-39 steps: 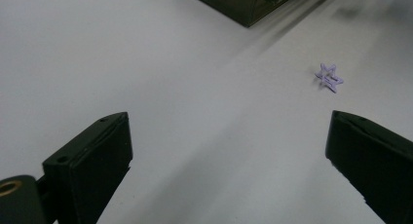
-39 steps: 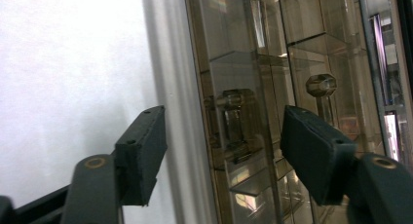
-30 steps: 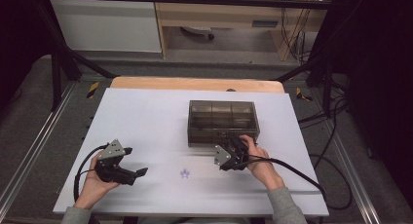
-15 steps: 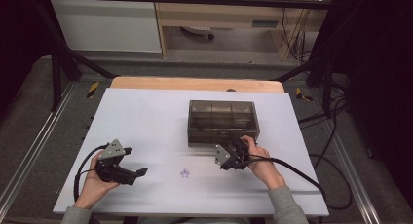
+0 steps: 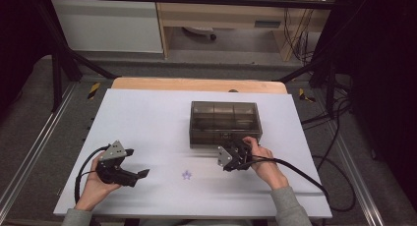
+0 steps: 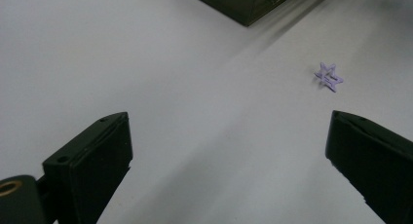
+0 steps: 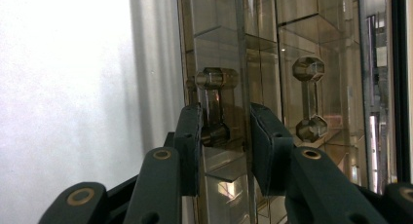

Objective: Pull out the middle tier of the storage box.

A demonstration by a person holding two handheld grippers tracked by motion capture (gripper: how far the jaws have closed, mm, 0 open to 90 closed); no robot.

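Right hand-held gripper has just been closing, jaws now narrow around the smoky plastic box's latch; left hand-held gripper sits wide open near a purple star.

A: What is surrounding the white table?

B: Grey floor is lying on both sides, with black cables trailing at the right. A white cabinet and a wooden shelf unit are standing behind; black frame bars are crossing the dim room.
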